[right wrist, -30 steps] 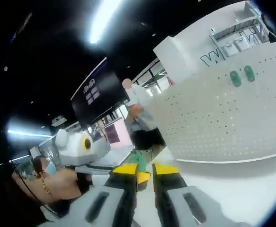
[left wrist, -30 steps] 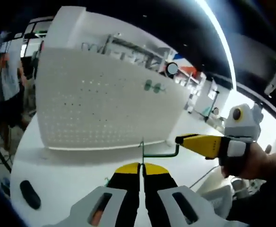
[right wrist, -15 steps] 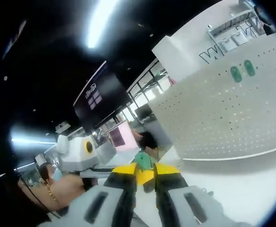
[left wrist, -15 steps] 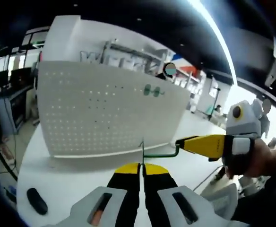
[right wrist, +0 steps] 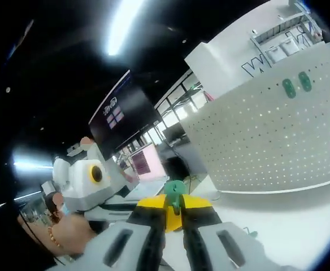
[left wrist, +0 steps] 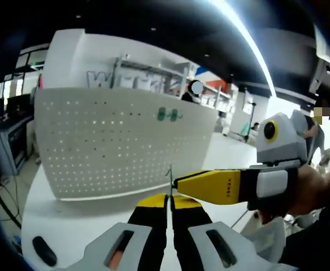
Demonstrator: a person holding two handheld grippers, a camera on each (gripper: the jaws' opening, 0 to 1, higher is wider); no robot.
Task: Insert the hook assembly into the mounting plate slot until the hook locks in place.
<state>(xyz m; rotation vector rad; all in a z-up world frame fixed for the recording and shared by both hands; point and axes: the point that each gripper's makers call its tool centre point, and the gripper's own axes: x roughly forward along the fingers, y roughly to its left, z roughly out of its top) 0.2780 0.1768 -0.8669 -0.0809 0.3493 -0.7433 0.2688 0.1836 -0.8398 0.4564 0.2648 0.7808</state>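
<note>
In the left gripper view, the left gripper [left wrist: 168,201] rises from the bottom centre with its yellow-tipped jaws pressed together, a thin wire of the hook [left wrist: 169,179] standing up out of the seam between them. The right gripper [left wrist: 179,183] reaches in from the right edge, its yellow jaws lying level with their tip just beside that wire; whether they are parted cannot be told from this side. A hand [left wrist: 317,192] at the right edge holds that gripper. Behind both, across the left and middle of the frame, stands the white pegboard [left wrist: 120,147] on a white table [left wrist: 74,223], with two green pieces [left wrist: 166,114] seated in holes near its upper right. A dark oval object [left wrist: 43,251] lies on the table at lower left. In the right gripper view, the right gripper [right wrist: 174,206] rises from the bottom centre, jaws drawn nearly together around a green part of the hook [right wrist: 174,191] that sticks up just above the yellow tips. The left gripper [right wrist: 139,206] lies at centre left, just beside it, held by a hand [right wrist: 69,237] at lower left. The pegboard [right wrist: 266,141] fills the right half, the green pieces [right wrist: 296,84] near its upper right, and the table [right wrist: 289,220] runs along the lower right.
</note>
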